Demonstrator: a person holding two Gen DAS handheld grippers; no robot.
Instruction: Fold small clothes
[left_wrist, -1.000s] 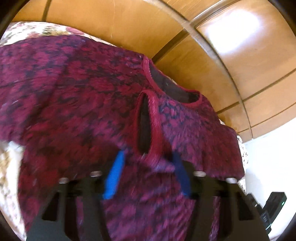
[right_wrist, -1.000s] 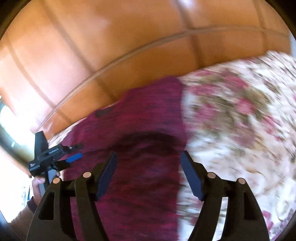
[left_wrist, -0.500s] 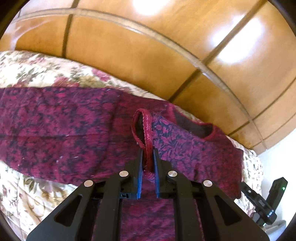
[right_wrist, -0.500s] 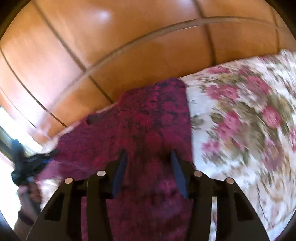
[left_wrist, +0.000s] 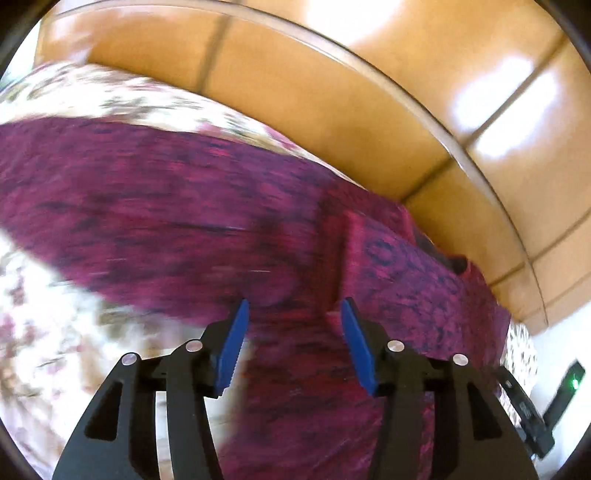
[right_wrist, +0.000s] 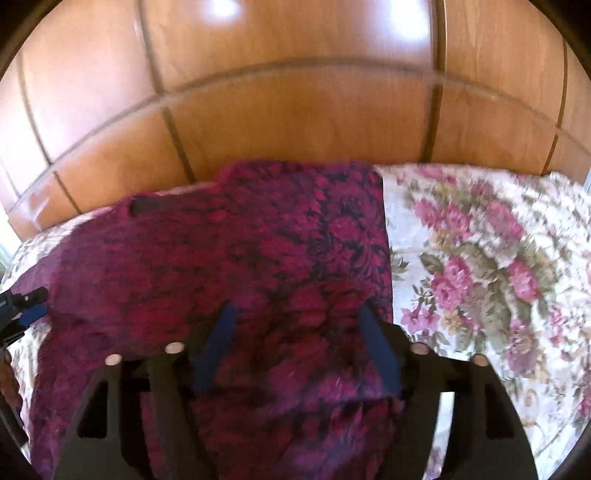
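Observation:
A magenta top with a dark floral pattern (left_wrist: 177, 221) lies spread on a floral bedspread (left_wrist: 55, 332); its armhole edge (left_wrist: 343, 251) and neckline are to the right. My left gripper (left_wrist: 293, 343) is open just above the cloth near the armhole, holding nothing. In the right wrist view the same top (right_wrist: 258, 251) lies folded lengthwise, with a straight edge on the right. My right gripper (right_wrist: 299, 347) is open over the lower part of the top. The left gripper (right_wrist: 22, 306) shows at the far left edge there.
A wooden panelled headboard (right_wrist: 295, 110) runs along the far side of the bed. The floral bedspread (right_wrist: 480, 266) extends to the right of the top. The right gripper's black body (left_wrist: 528, 410) shows at the lower right of the left wrist view.
My left gripper was shut on the armhole edge half a second ago and has opened, letting it go. My right gripper's jaws have widened. Both views have shifted over the top.

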